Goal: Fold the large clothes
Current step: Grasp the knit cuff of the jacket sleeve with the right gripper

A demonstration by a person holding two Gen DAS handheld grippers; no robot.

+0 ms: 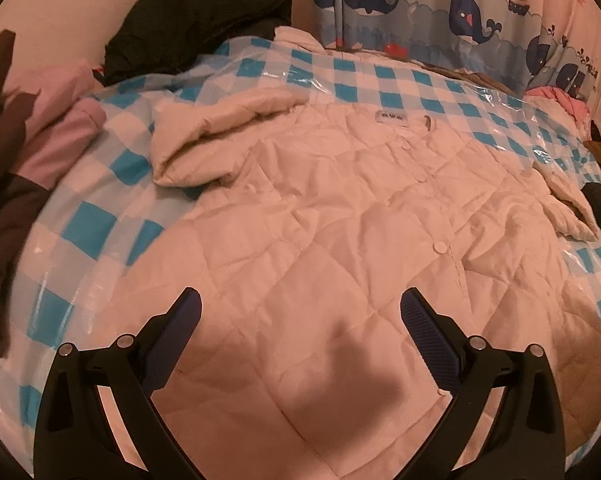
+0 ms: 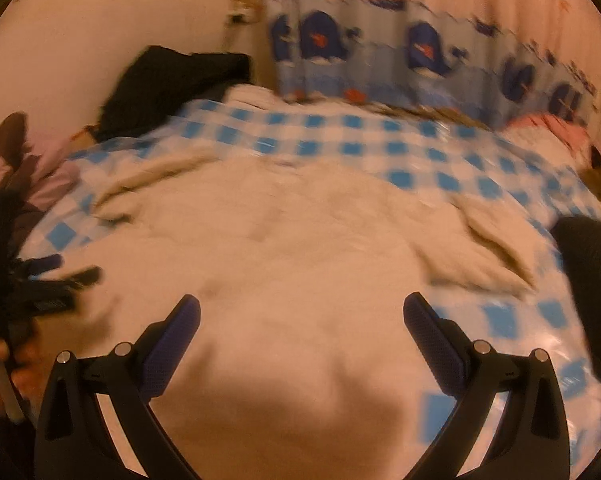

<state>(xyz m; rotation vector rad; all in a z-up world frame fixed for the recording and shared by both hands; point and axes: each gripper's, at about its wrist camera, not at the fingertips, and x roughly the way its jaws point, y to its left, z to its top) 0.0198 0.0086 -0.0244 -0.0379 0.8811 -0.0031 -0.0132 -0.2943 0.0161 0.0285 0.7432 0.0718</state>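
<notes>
On top of a blue-and-white checked sheet [image 1: 384, 76] under clear plastic: a cream quilted coat [image 1: 340, 216], spread front up, snaps closed down the middle, one sleeve [image 1: 224, 136] folded in, the other sleeve [image 1: 568, 208] lying outward. Above its hem, left gripper [image 1: 300, 308], fingers spread wide, empty. Likewise right gripper [image 2: 300, 312], spread apart, nothing between; that view blurred. Piled beside the sheet: black garment [image 1: 196, 20], pink garment [image 1: 56, 128]. Behind, whale-print curtain [image 1: 440, 4]. No containers visible.
</notes>
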